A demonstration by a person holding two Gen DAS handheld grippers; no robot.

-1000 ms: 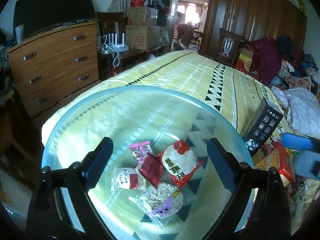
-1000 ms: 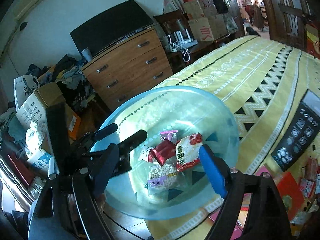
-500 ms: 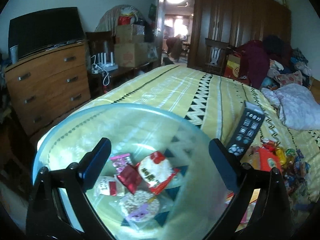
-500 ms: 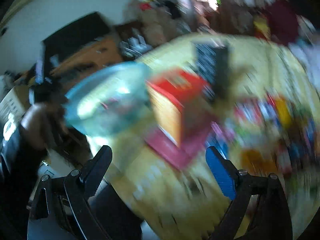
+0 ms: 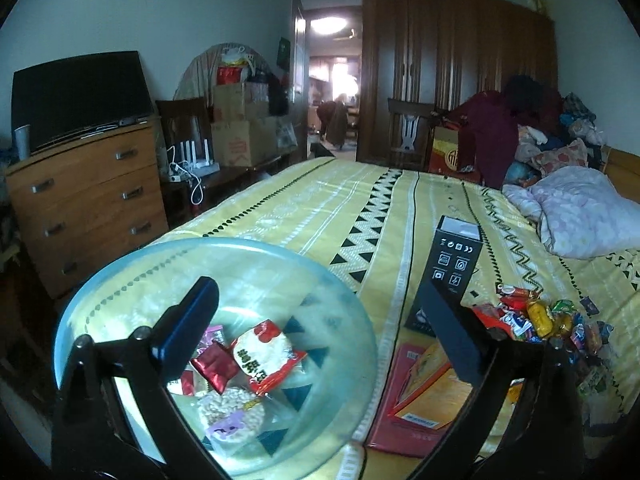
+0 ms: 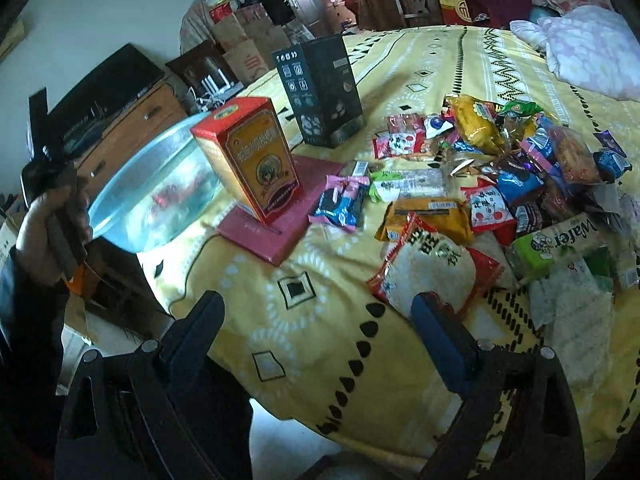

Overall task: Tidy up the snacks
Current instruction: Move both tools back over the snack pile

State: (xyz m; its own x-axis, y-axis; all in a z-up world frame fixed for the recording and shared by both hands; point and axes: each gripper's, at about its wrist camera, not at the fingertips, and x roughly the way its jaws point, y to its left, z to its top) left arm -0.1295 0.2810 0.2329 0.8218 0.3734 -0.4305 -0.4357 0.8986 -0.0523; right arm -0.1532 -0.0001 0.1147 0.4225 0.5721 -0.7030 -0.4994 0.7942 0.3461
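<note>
On the yellow patterned bedspread [image 6: 320, 312]: clear glass bowl [image 5: 100, 280] at the left edge with snack packets [image 5: 240, 364] inside; right of it, red-and-orange carton [image 6: 248, 156] upon flat red box [image 6: 280, 216]; tall black box [image 6: 320, 88] behind; heap of wrapped snacks [image 6: 500, 184] farther right.

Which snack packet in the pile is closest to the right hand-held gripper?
The red-edged rice cracker packet, lying just beyond the right hand-held gripper; the other packets lie farther back.

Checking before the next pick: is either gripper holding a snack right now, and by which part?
Nothing is held. The left gripper and the right gripper have just been opening; both stand open and empty.
</note>
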